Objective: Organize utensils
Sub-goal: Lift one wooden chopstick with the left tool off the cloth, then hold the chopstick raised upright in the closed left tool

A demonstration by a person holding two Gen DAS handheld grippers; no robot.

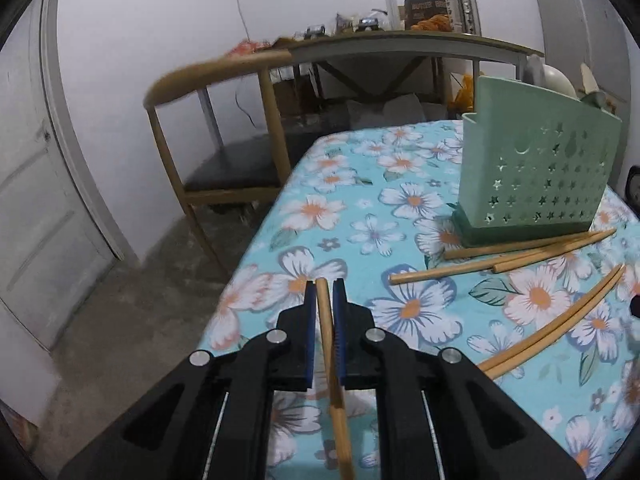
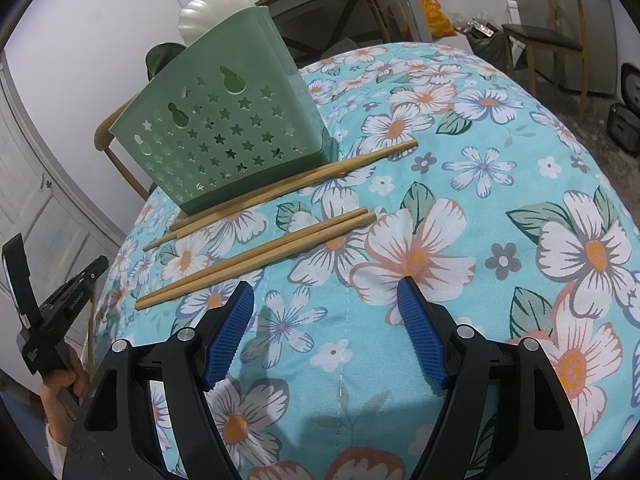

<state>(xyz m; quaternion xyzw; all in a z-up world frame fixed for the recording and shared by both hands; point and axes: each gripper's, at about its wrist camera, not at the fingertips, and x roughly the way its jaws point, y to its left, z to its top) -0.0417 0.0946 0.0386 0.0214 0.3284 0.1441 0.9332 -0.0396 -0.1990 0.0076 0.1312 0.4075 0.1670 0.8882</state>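
Observation:
My left gripper (image 1: 324,285) is shut on a single wooden chopstick (image 1: 329,344), which runs back between the blue pads toward the camera. It hangs over the near left edge of the floral tablecloth (image 1: 360,216). A green star-punched utensil holder (image 1: 536,168) stands to the right. Three chopsticks (image 1: 520,256) lie at its base, and a pair (image 1: 560,320) lies nearer. In the right wrist view my right gripper (image 2: 326,283) is open above bare cloth, just short of that pair of chopsticks (image 2: 260,256). The holder (image 2: 224,132) stands behind them.
A wooden chair (image 1: 224,120) and a long desk (image 1: 400,44) loaded with clutter stand beyond the table. A white shell-shaped object (image 2: 212,4) sits behind the holder. Another chair (image 2: 552,36) stands at the far right. A person's hand (image 2: 60,384) holds the left gripper at the table's left edge.

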